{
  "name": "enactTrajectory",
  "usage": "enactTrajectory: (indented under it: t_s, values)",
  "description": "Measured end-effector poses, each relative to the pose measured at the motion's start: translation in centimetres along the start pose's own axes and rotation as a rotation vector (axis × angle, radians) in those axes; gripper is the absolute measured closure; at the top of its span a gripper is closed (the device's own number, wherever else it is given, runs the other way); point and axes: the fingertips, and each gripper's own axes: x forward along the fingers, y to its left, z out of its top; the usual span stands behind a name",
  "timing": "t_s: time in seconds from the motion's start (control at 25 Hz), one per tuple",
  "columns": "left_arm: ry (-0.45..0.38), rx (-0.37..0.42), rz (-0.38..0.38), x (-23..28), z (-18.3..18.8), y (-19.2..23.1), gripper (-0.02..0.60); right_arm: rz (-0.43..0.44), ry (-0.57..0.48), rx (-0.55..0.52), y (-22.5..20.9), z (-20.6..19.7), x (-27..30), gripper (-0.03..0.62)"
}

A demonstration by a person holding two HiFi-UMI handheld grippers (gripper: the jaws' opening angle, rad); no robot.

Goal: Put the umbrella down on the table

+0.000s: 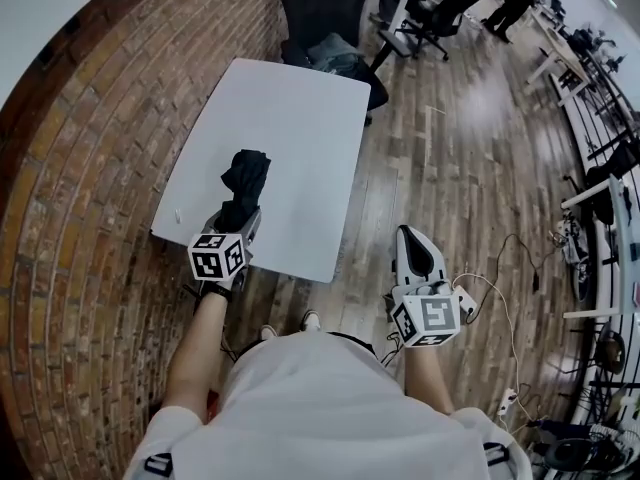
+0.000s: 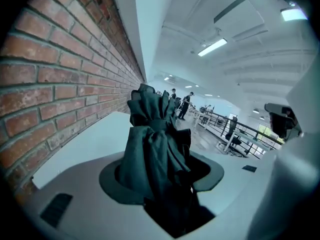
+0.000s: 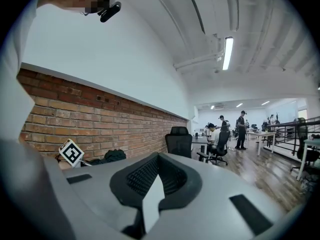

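A folded black umbrella (image 1: 245,180) hangs over the near part of the white table (image 1: 290,118), close to its front edge. My left gripper (image 1: 240,223) is shut on the umbrella's near end. In the left gripper view the dark fabric bundle (image 2: 155,134) rises from between the pads of the left gripper (image 2: 162,171) and points away over the table (image 2: 95,139). Whether the umbrella touches the tabletop I cannot tell. My right gripper (image 1: 415,253) is off the table to the right, over the wooden floor. Its jaws are shut, with nothing between them (image 3: 150,184).
A brick wall (image 1: 90,168) runs along the table's left side. A black office chair (image 1: 325,8) with a grey bundle (image 1: 338,53) stands at the table's far end. A small white scrap (image 1: 178,213) lies near the table's left edge. Cables and a power strip (image 1: 510,398) lie on the floor at right.
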Motion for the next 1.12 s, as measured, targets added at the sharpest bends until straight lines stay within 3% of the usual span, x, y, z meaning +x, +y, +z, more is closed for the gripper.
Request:
enactTrajectory:
  t_s: [0.28, 1.12]
  values:
    - [0.125, -0.020, 0.024, 4.0, -4.0, 2.4, 0.342, -0.043, 0.021, -0.013, -1.0, -0.1, -0.7, 0.574]
    - [0.299, -0.029, 0.059, 11.5, -6.4, 5.5, 0.339, -0.107, 0.069, -0.021, -1.2, -0.3, -0.9, 0.574]
